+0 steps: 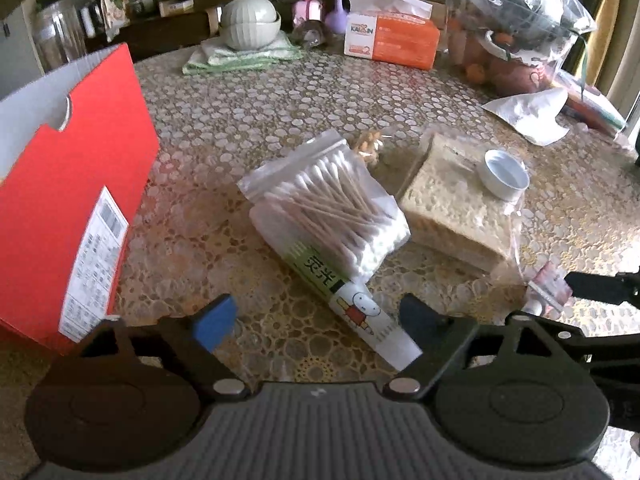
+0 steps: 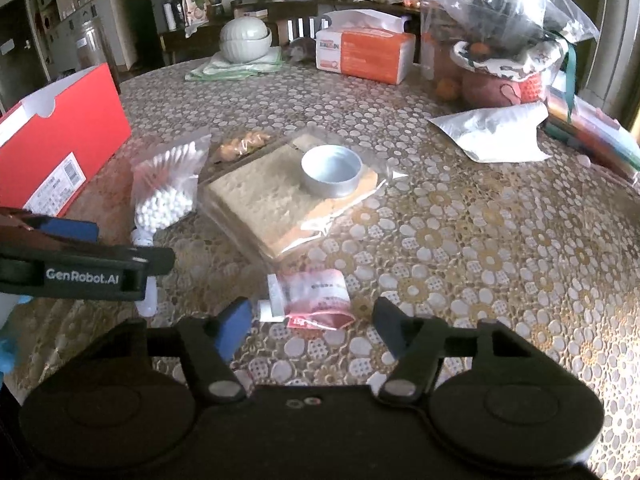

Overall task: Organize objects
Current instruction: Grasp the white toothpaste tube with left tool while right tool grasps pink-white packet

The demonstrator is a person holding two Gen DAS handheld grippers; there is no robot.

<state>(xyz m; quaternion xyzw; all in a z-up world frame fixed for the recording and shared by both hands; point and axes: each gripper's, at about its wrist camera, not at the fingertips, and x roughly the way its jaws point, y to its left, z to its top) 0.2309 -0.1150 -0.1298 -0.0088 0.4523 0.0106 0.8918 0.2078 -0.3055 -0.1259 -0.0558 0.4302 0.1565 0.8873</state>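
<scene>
A white tube (image 1: 352, 308) with a green label and a cartoon figure lies slantwise between the jaws of my left gripper (image 1: 316, 320). Its near end lies close to the right finger, the pads do not press it, and the gripper is open. A zip bag of cotton swabs (image 1: 332, 208) rests on the tube's far end. A small pink sachet (image 2: 316, 298) lies flat on the tablecloth between the spread fingers of my right gripper (image 2: 312, 322), which is open and not touching it. An open red cardboard box (image 1: 60, 200) stands at the left.
A bagged stack of bread (image 2: 272, 200) carries a white round cap (image 2: 331, 170). Behind it lies a small bag of nuts (image 2: 240, 144). At the table's far side are stacked bowls (image 1: 250, 26), an orange tissue pack (image 1: 390, 40), crinkled plastic bags (image 1: 528, 20) and a white pouch (image 2: 496, 132).
</scene>
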